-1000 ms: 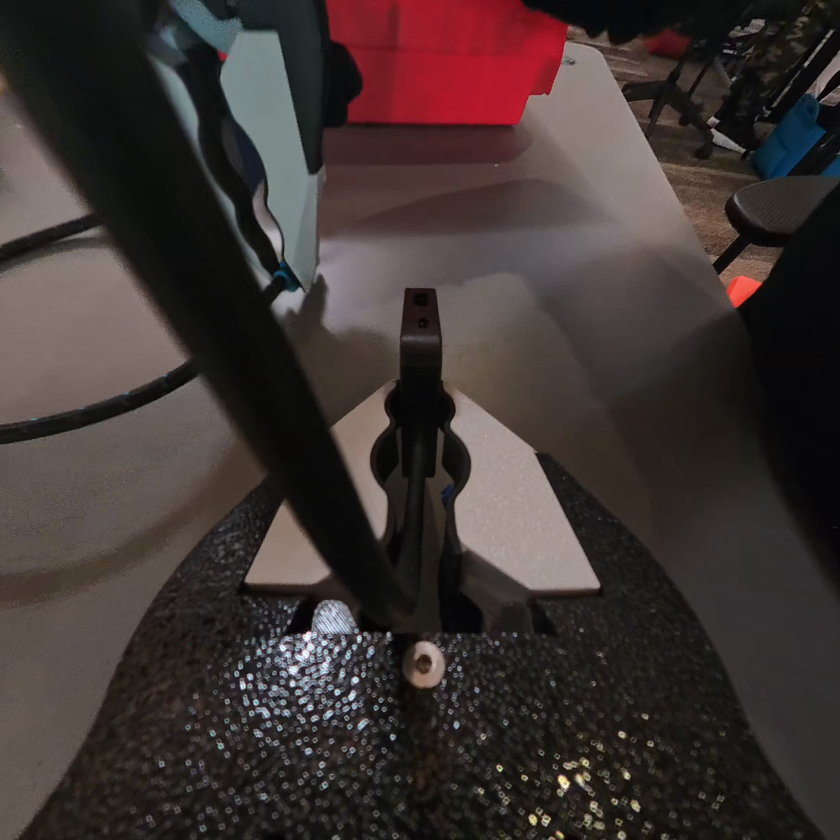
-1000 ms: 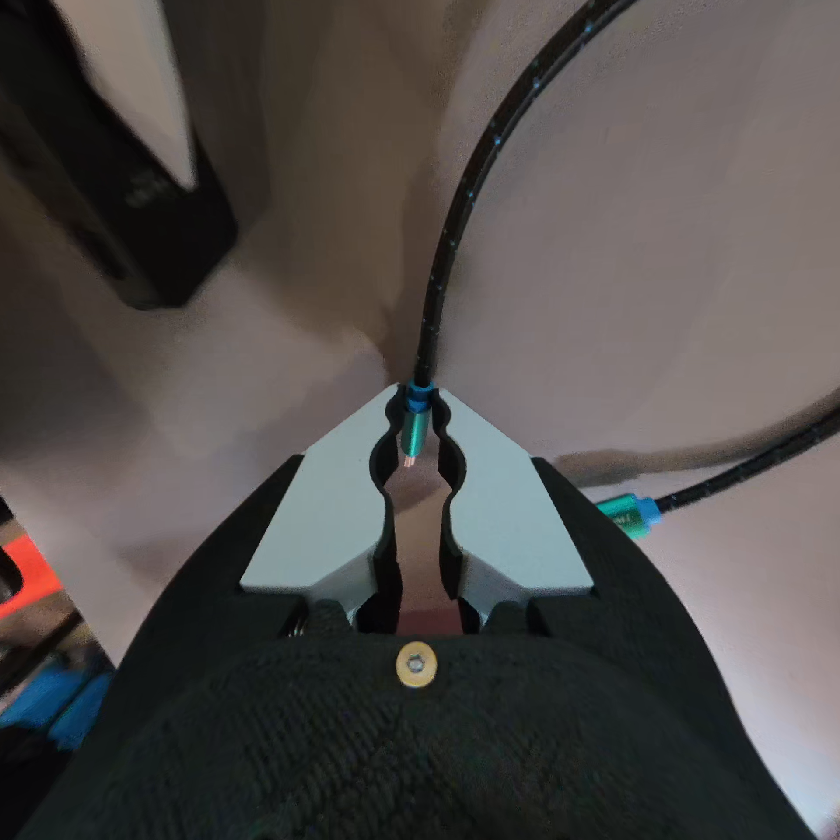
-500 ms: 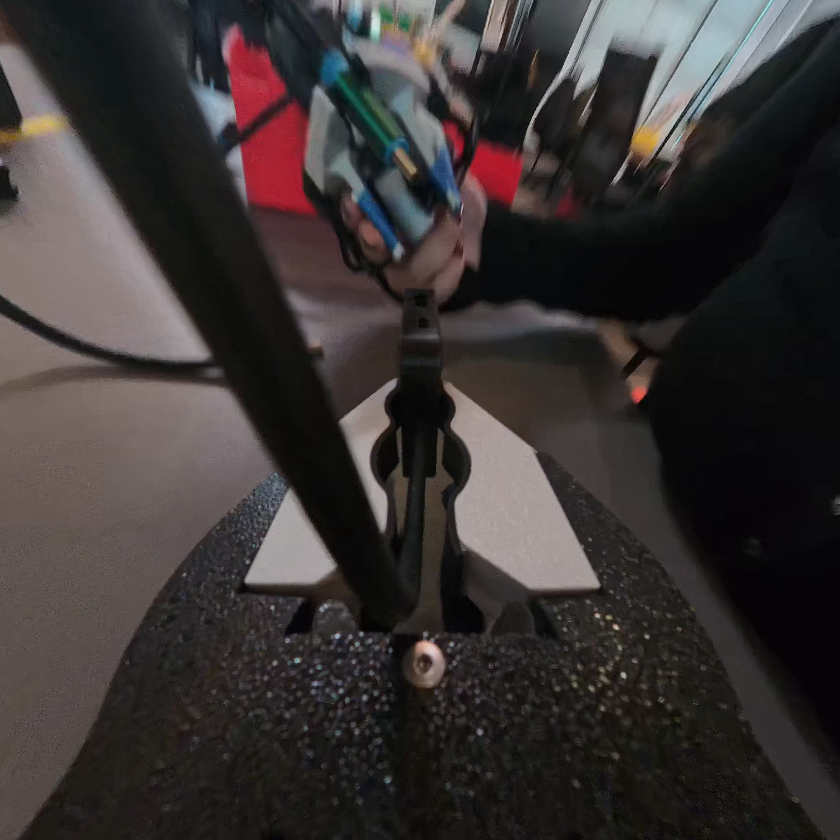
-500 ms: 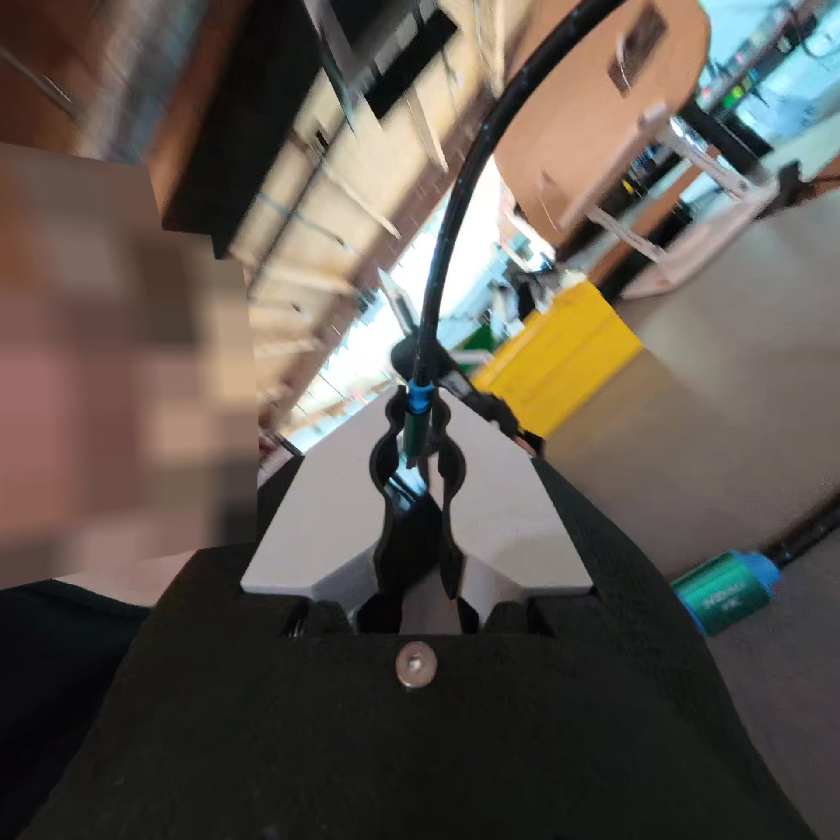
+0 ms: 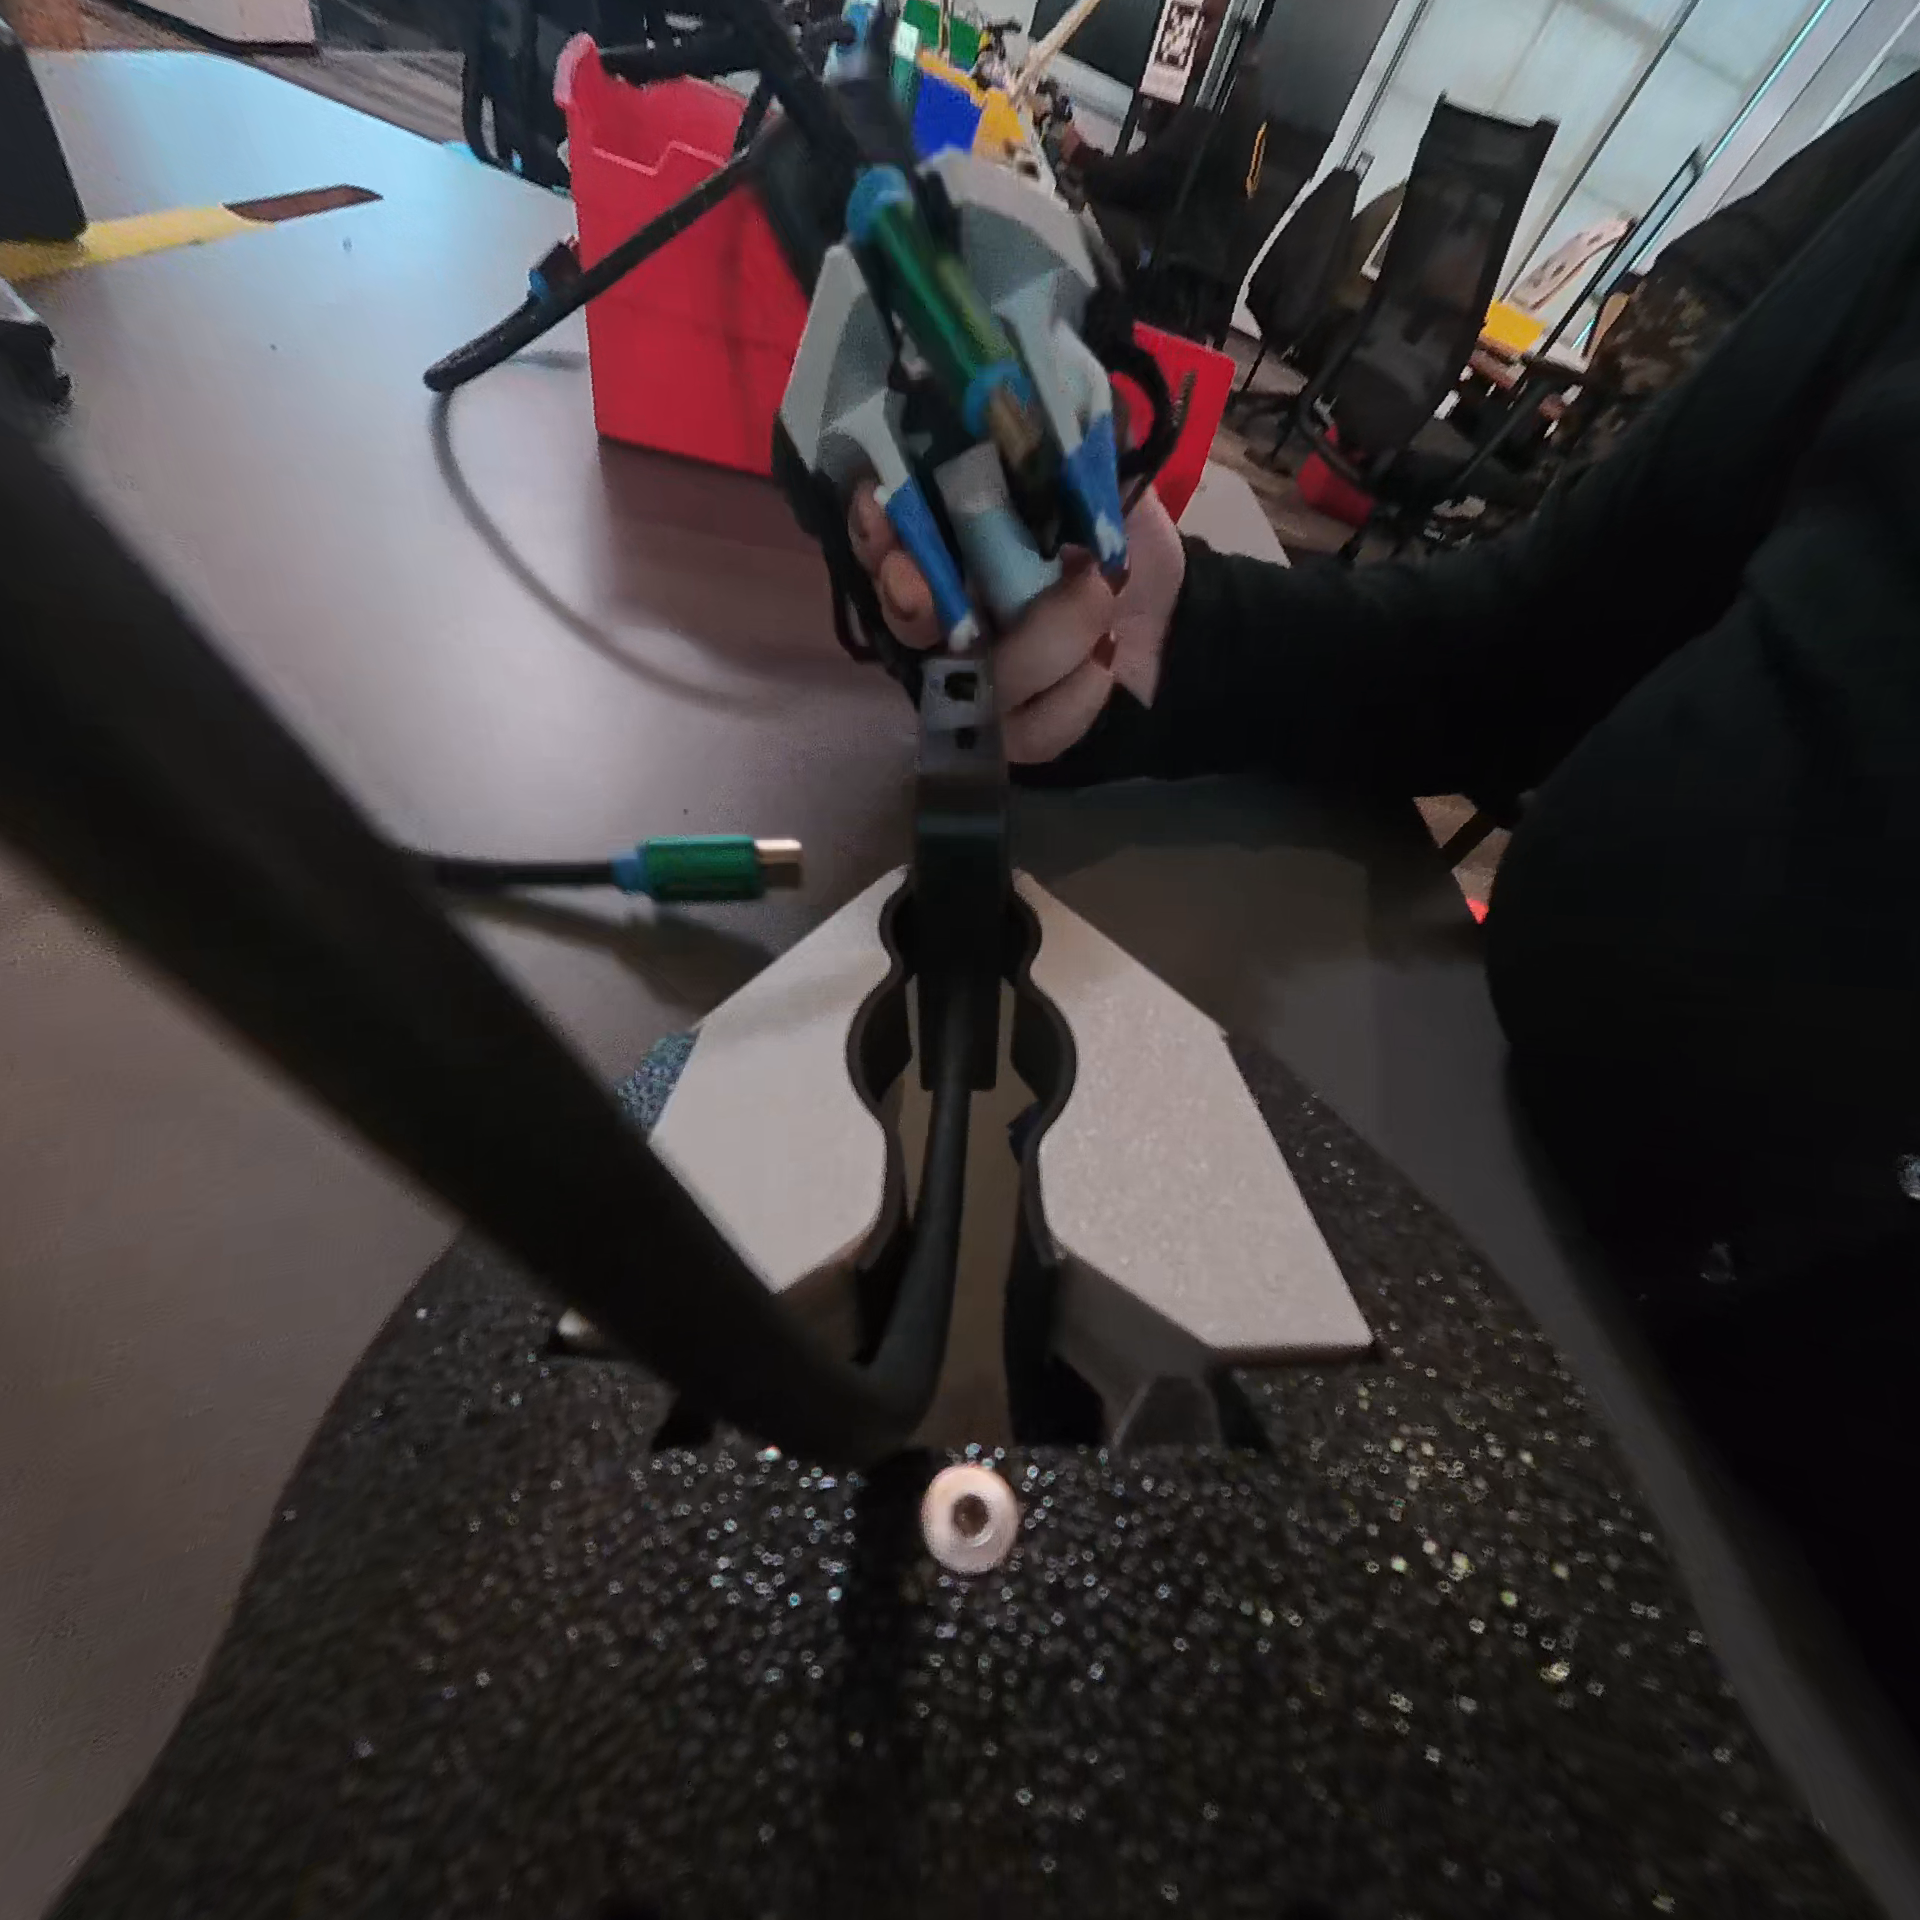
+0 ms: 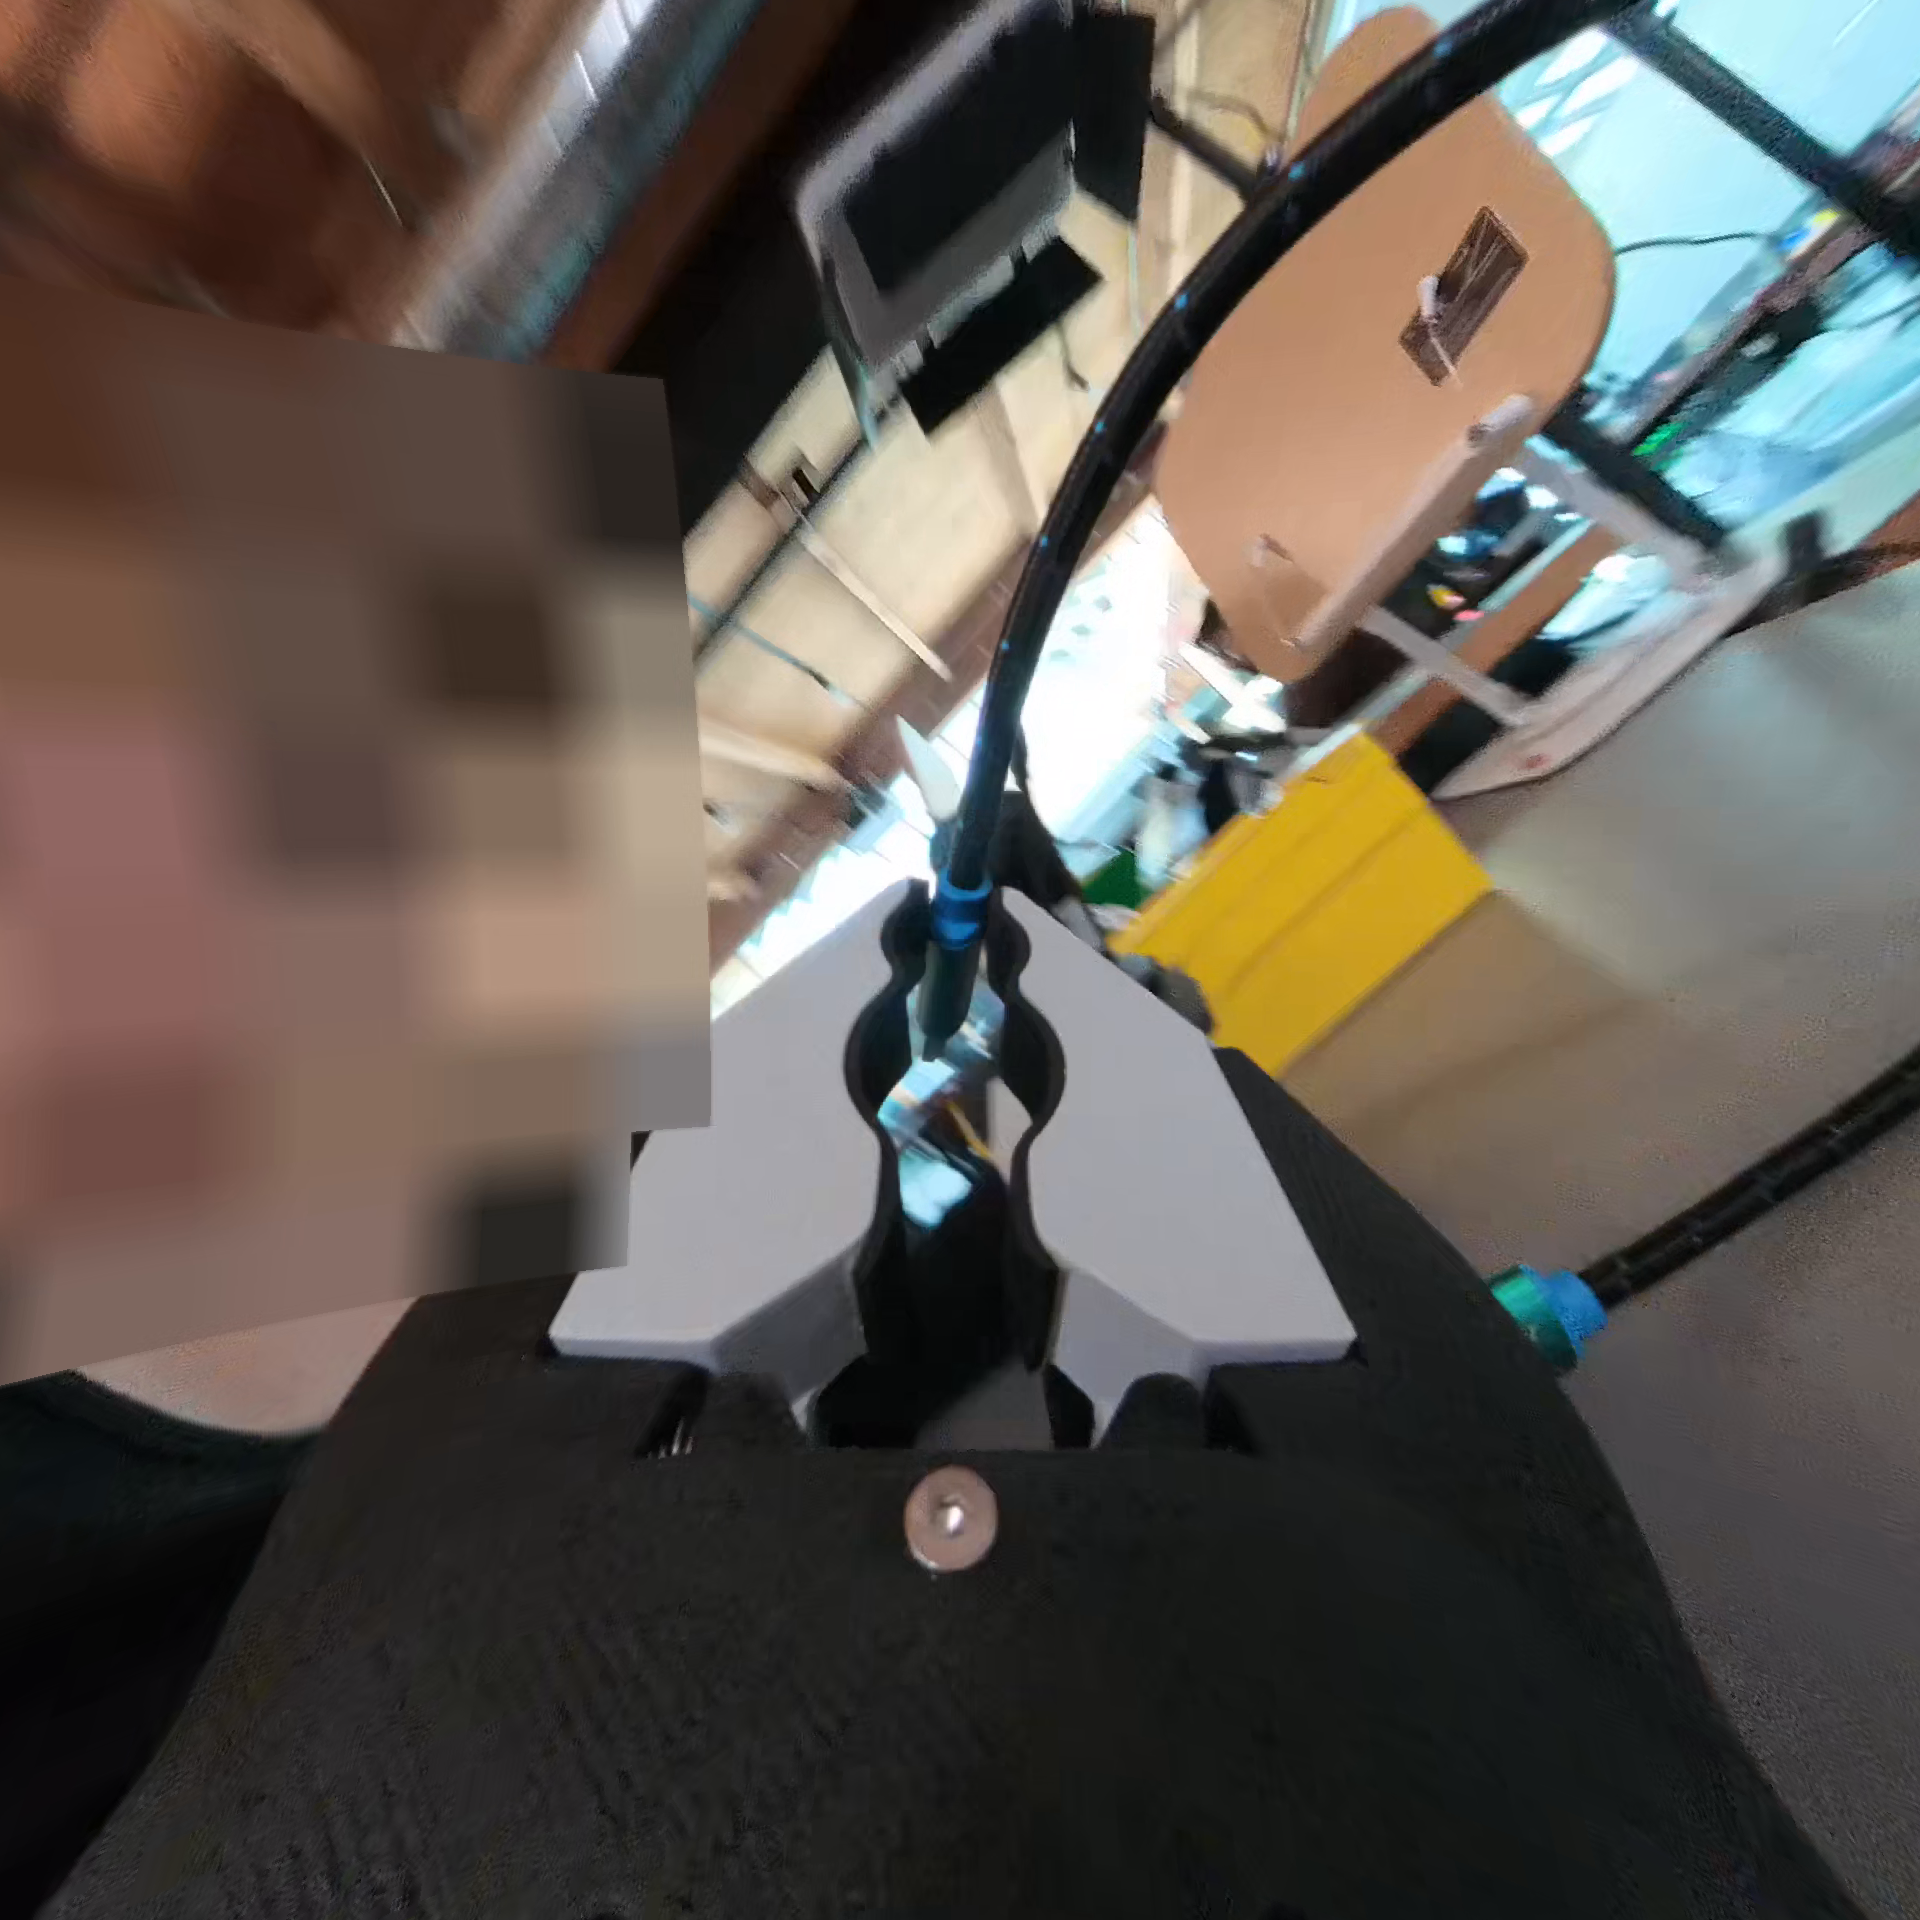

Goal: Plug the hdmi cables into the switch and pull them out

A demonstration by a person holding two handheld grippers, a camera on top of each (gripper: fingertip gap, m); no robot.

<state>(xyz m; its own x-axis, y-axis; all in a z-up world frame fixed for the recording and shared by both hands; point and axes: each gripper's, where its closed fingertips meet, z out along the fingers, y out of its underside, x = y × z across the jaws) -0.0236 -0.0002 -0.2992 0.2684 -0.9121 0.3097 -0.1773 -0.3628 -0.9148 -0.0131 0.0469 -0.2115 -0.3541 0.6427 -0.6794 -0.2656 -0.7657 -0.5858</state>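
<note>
The left tool [image 5: 961, 914] is clamped on a black HDMI plug [image 5: 961, 821], whose metal end sticks out beyond the fingertips toward 12 o'clock. Its black cable [image 5: 312, 935] runs back between the fingers, bends at the tool's body and sweeps off to 10 o'clock across the left wrist view.

Straight ahead of that plug, at 12 o'clock and raised above the table [image 5: 312, 468], a hand [image 5: 1049, 644] holds the right tool [image 5: 935, 270]. It is closed on a green HDMI plug [image 5: 935, 301] with a blue collar, the gold tip pointing back toward the left tool. In the right wrist view the same plug [image 6: 951, 961] sits pinched at the fingertips, and its dark braided cable [image 6: 1091, 468] arcs up to 1 o'clock.

A second green plug [image 5: 707, 868] lies flat on the table at 10 o'clock of the left tool's tips, near them but apart, gold tip toward 3 o'clock. A red bin [image 5: 686, 312] stands farther back at 11 o'clock.
</note>
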